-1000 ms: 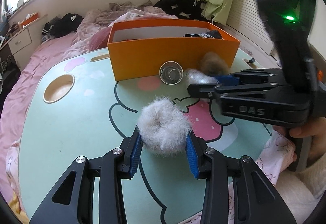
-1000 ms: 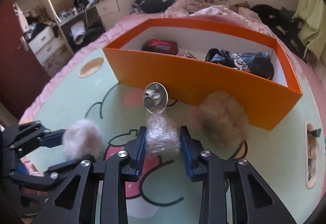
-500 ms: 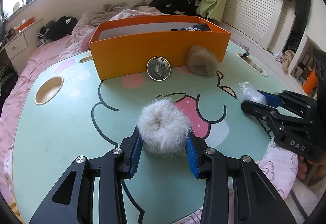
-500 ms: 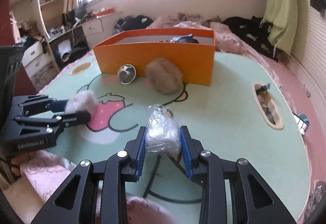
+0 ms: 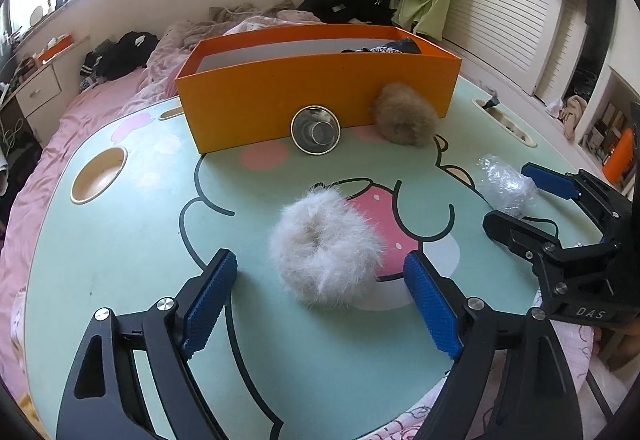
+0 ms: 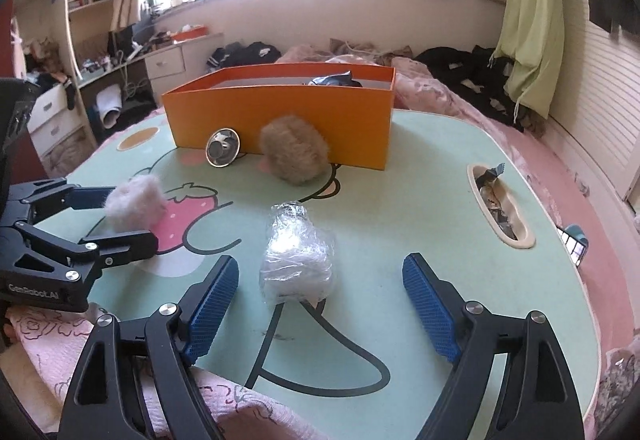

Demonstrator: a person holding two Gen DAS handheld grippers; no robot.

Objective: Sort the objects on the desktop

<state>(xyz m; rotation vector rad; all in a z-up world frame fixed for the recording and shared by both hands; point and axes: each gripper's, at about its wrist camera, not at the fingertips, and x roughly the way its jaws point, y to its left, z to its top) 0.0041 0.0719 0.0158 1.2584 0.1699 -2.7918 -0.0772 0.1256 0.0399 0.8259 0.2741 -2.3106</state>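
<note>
White puff (image 5: pixel 326 244) sits on the table (image 5: pixel 120 240), right on the strawberry print, and the left gripper (image 5: pixel 320 292) is opening around it: blue pads (image 5: pixel 210 296) wide on both sides, neither one touching the fur. From the right wrist view the same puff (image 6: pixel 134 206) shows between the left gripper's (image 6: pixel 124 216) black fingers, resting on the tabletop.

Over to the plastic wad (image 6: pixel 296 260): it lies on the table (image 6: pixel 420 168) between the right gripper's (image 6: pixel 320 300) pads (image 6: pixel 430 310), and those jaws are spreading too, clear gaps on either side. In the left view the wad (image 5: pixel 505 186) sits near the table's right edge with the right gripper (image 5: pixel 516 200) straddling it loosely.

Further back, a steel cup (image 5: pixel 315 129) lies on its side, mouth toward the cameras, just in front of the orange box (image 5: pixel 280 96). A brown puff (image 5: pixel 404 118) rests against the box's front wall, to the right of the cup. Dark items (image 6: pixel 334 79) poke above the box rim at its far right end. Beyond the table, a pink bed (image 5: pixel 132 80) strewn with clothes.
</note>
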